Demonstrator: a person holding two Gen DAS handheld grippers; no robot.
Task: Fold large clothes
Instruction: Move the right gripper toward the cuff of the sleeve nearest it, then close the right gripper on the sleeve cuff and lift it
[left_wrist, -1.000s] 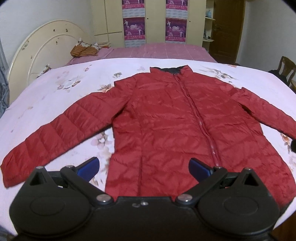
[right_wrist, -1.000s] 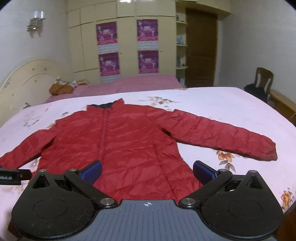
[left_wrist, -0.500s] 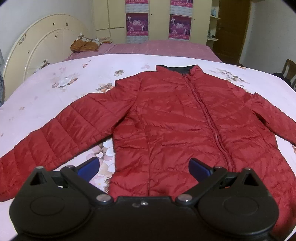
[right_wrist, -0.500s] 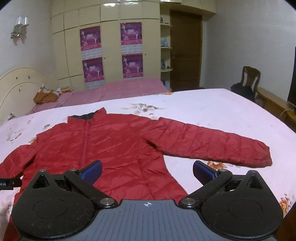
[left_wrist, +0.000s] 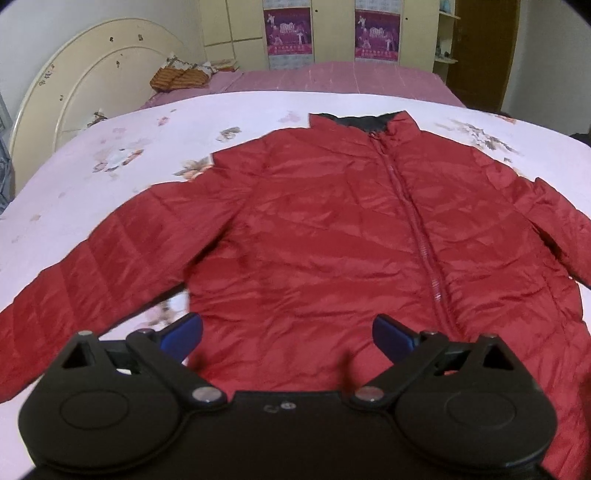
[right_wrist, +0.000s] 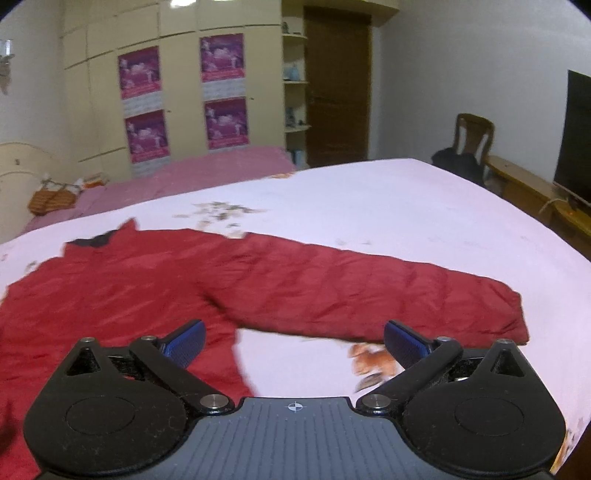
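Jacket (left_wrist: 314, 236) flat, sleeve (right_wrist: 369, 291) w/ bare bedsheet (right_wrist: 406, 206) beyond, right gripper (right_wrist: 293, 339) closing, empty

Dim, warm indoor light. A ceiling lamp (right_wrist: 183, 2) glares at 12 o'clock in the right view. Motion blur smears the red jacket (left_wrist: 332, 229) and floral bedspread (right_wrist: 388, 206). Heavy fisheye bending, with black vignette corners. Shadows soft and faint.

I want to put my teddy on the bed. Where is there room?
Bare sheet lies beyond the jacket's outstretched sleeve, toward the chair. More lies between the collar and the pink bed, and toward the headboard. The middle is crowded: the red jacket covers it.
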